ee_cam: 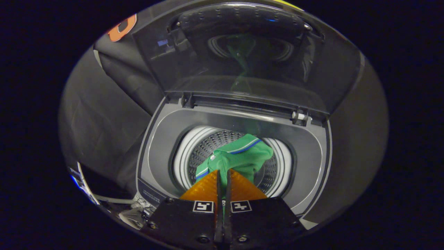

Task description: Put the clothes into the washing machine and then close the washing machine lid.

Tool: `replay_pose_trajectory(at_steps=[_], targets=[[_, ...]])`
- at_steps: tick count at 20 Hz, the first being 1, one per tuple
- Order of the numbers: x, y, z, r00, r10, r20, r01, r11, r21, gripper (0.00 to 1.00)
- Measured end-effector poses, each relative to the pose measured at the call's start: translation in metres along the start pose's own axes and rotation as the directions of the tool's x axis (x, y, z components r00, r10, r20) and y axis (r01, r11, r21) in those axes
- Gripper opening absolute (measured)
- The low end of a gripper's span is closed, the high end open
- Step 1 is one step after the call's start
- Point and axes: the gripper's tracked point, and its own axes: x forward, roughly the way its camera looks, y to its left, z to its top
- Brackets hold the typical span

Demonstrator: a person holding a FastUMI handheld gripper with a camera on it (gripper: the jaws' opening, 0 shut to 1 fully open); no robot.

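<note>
Two fingers [208, 185] pinch a green garment [242, 158] over the open washing machine [308, 152] drum.

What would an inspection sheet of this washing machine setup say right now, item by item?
Surface: grey top deck of the washing machine around the round drum opening.
Job's things: green garment with a blue and white stripe, hanging over the perforated drum; lid raised upright, not yet closed.
Clutter: some small items beside the machine's near corner, too unclear to name.
Grippers: gripper, orange fingers pressed together on the green garment, above the drum.
Cables: thin wires seem to lie by that near corner, hard to tell.
Surroundings: black cloth wall beside and behind the machine.
</note>
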Motion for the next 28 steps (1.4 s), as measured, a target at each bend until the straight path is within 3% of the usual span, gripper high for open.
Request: replay_pose_trajectory(at_steps=[2,6,14,28], targets=[[0.001,-0.008,0.001,1.000,-0.010,0.015,0.010,1.000,-0.010,0.15],[-0.010,-0.019,0.008,0.995,-0.061,0.081,0.063,0.998,-0.021,0.84],[-0.042,-0.026,0.018,0.977,-0.078,0.196,0.096,0.992,-0.081,0.82],[-0.150,-0.022,0.115,0.860,-0.050,0.508,0.107,0.991,-0.084,0.82]])
